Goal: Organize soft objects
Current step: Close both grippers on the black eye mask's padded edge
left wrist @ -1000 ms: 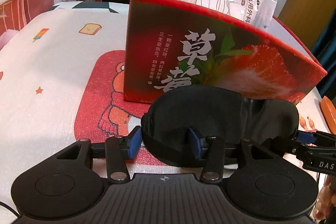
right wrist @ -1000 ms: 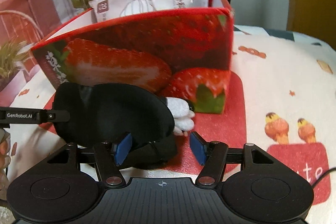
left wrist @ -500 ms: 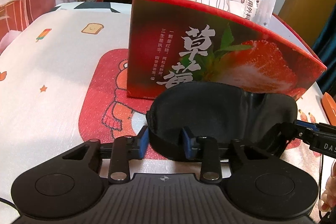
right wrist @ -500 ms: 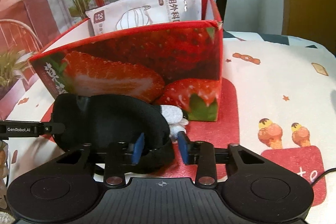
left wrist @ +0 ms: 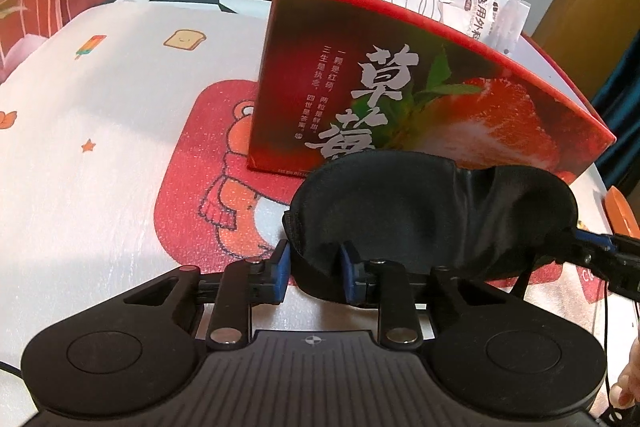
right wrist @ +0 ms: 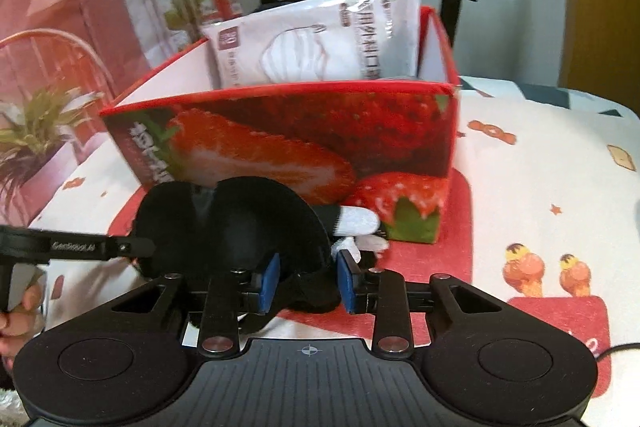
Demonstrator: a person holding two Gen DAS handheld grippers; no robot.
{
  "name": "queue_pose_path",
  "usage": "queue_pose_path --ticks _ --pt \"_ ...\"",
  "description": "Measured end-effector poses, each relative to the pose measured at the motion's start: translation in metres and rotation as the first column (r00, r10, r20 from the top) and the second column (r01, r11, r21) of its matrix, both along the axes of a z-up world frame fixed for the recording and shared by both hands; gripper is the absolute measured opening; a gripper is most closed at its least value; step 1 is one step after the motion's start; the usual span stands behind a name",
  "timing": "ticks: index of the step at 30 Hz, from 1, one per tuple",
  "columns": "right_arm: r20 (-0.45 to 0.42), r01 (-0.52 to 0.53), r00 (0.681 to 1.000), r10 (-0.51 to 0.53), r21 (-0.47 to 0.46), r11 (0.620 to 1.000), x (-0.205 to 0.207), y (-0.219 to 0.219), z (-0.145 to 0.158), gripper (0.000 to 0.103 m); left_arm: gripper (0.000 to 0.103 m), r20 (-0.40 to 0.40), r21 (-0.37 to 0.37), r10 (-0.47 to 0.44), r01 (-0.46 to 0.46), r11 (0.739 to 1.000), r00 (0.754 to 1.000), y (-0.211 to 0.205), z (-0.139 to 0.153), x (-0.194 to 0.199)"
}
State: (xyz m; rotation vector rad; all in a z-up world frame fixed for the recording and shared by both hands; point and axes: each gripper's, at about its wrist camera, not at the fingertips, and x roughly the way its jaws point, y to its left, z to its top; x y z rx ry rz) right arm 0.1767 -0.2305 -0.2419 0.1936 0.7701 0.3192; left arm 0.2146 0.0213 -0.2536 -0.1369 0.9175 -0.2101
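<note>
A black padded eye mask (left wrist: 420, 203) hangs between both grippers, in front of a red strawberry-print box (left wrist: 360, 75). My left gripper (left wrist: 315, 269) has the mask's left end between its blue pads, which press on it while the jaws are still closing. In the right wrist view my right gripper (right wrist: 307, 281) pinches the other end of the eye mask (right wrist: 240, 223), its jaws easing slightly open. The box (right wrist: 320, 131) stands just beyond and holds a white pack of face masks (right wrist: 320, 39).
A small white-and-black soft item (right wrist: 360, 223) lies against the foot of the box, behind the eye mask. The box stands on a red cartoon mat (left wrist: 208, 187) on a white printed tablecloth (left wrist: 100, 107). An exercise bike and a plant stand behind the table.
Both pairs of jaws have narrowed from wide apart onto the ends of the eye mask. The right gripper has risen a little with its end; the box looks lower in that view.
</note>
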Motion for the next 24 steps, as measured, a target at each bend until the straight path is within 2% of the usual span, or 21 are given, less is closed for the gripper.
queue_pose_path --ticks 6,12,20,24 --pt "-0.001 -0.024 1.0 0.024 -0.011 1.0 0.0 0.008 0.001 0.031 0.028 -0.005 -0.001 0.005 -0.005 1.0 1.0 0.0 -0.001 -0.001" --pt "0.009 -0.006 1.0 0.006 -0.029 1.0 -0.004 0.005 0.003 0.031 0.028 -0.006 -0.006 0.003 -0.003 1.0 1.0 -0.001 -0.002 -0.001" --pt "-0.039 0.017 0.999 -0.018 -0.03 0.999 -0.009 0.0 -0.002 0.031 0.028 -0.005 -0.009 -0.013 0.013 1.0 1.0 -0.001 -0.002 -0.003" --pt "-0.032 0.005 0.999 -0.006 -0.047 0.999 -0.011 0.005 0.001 0.034 0.028 -0.002 -0.025 -0.011 0.011 1.0 1.0 0.001 -0.002 -0.003"
